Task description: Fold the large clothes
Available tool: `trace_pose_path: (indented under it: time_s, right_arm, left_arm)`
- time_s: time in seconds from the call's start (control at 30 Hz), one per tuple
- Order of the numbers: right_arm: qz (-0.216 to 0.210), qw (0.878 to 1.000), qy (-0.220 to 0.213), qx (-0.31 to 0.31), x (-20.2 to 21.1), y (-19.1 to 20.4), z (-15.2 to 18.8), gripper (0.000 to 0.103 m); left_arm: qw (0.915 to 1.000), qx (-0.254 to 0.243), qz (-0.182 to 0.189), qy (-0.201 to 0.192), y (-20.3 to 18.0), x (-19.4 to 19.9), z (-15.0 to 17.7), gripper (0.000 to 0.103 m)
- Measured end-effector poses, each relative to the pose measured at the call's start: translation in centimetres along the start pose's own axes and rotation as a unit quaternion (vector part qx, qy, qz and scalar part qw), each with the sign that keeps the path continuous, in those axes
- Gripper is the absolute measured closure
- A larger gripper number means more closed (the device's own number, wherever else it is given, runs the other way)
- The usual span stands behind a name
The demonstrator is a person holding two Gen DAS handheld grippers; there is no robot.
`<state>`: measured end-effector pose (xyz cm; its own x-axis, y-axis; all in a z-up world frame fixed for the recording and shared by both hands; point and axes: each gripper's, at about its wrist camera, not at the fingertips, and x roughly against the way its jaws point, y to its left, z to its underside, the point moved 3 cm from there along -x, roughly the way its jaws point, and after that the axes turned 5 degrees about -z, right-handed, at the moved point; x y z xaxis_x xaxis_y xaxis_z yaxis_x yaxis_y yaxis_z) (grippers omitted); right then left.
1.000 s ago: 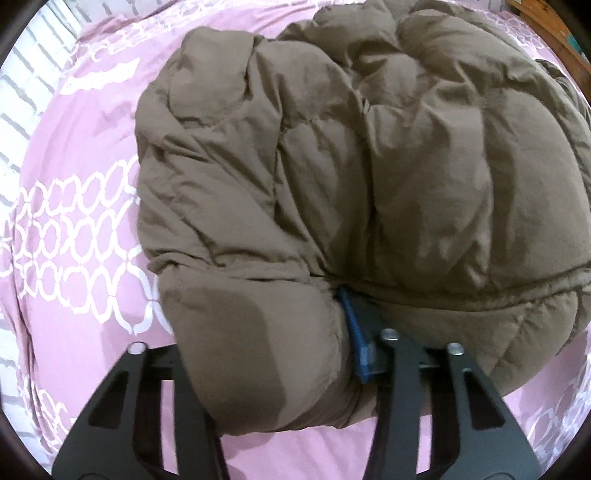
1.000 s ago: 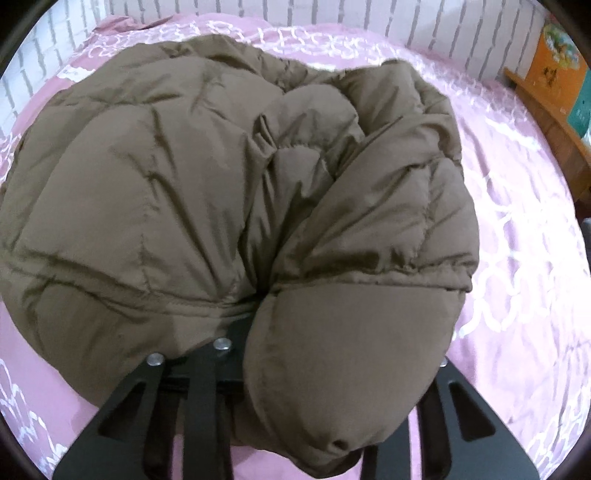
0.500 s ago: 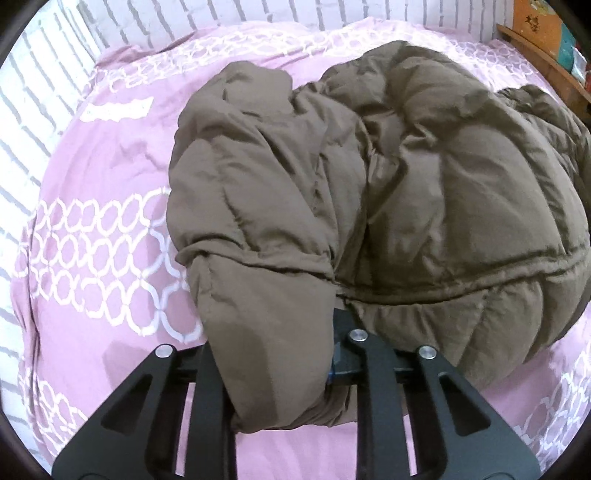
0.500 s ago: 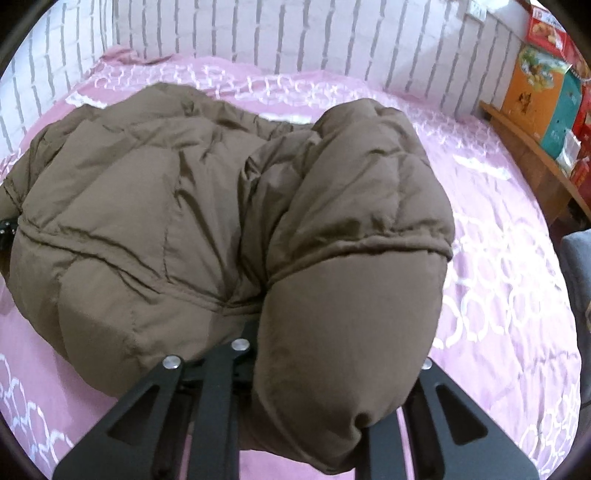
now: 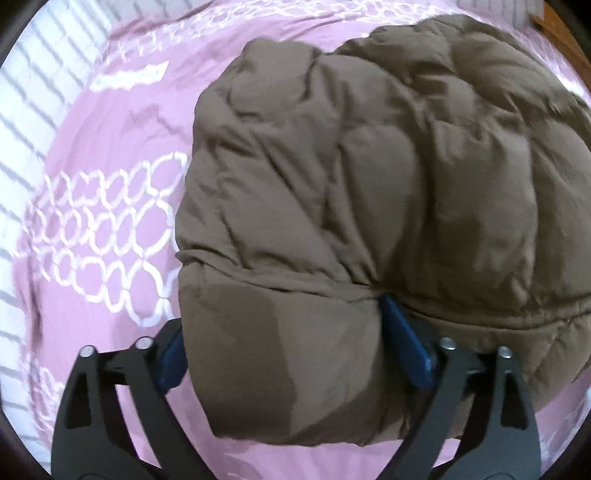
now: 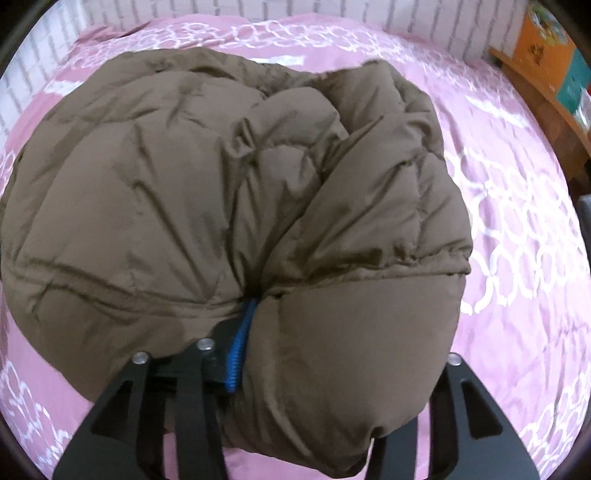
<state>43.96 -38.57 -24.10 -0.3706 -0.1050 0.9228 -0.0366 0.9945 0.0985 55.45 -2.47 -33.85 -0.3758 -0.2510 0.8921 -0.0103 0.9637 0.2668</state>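
Note:
A brown puffy down jacket lies bunched on the pink bed; it also fills the right wrist view. My left gripper has its jaws spread wide, with a thick folded edge of the jacket between the blue pads. My right gripper likewise straddles a thick roll of the jacket, its jaws wide apart; one blue pad shows at the left, the other finger is hidden by fabric.
The bed has a pink sheet with a white ring pattern. A white brick-pattern wall runs behind the bed. A wooden shelf with coloured boxes stands at the right.
Both grippers dropped back down and forward with the jacket after a lift. Both sets of jaws now stand wider apart, and the blue pads show beside the fabric.

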Motion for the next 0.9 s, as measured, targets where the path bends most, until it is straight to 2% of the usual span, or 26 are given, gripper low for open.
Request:
trace_pose_path:
  time_s: [0.17, 0.27, 0.33, 0.4, 0.53, 0.6, 0.83, 0.9]
  right_arm:
    - [0.0, 1.0, 0.01, -0.019, -0.6, -0.8, -1.1, 0.043]
    - [-0.01, 0.999, 0.015, -0.026, -1.2, -1.5, -2.1, 0.043]
    - [-0.011, 1.0, 0.016, -0.016, -1.4, -1.6, -3.4, 0.043]
    - [-0.013, 1.0, 0.016, -0.007, -2.2, -2.7, -6.2, 0.047]
    - [-0.01, 1.0, 0.014, 0.009, -2.2, -2.2, -5.8, 0.053]
    - [0.0, 1.0, 0.012, 0.023, -2.2, -1.8, -6.0, 0.059]
    - [0.051, 0.995, -0.018, 0.086, -0.5, 0.4, -6.2, 0.076]
    - [0.062, 0.992, -0.028, 0.105, 0.6, 0.5, -6.5, 0.08]
  left_arm:
    - [0.9997, 0.001, 0.022, 0.008, 0.6, -0.9, -0.5, 0.009]
    - [0.9984, 0.003, 0.053, 0.019, 0.2, -1.1, -0.5, 0.023]
    - [0.9984, -0.005, 0.053, 0.019, -0.1, -1.1, -0.6, 0.028]
    - [0.9983, -0.013, 0.055, 0.018, -0.7, -1.0, -0.8, 0.035]
    - [0.9979, -0.017, 0.061, 0.017, -3.0, 0.0, -1.0, 0.044]
    - [0.9981, -0.021, 0.057, 0.011, -4.3, 1.0, -0.9, 0.053]
    - [0.9993, -0.033, 0.015, -0.004, -6.8, 4.0, -0.4, 0.076]
    - [0.9989, -0.045, -0.002, -0.014, -5.6, 5.8, 0.9, 0.08]
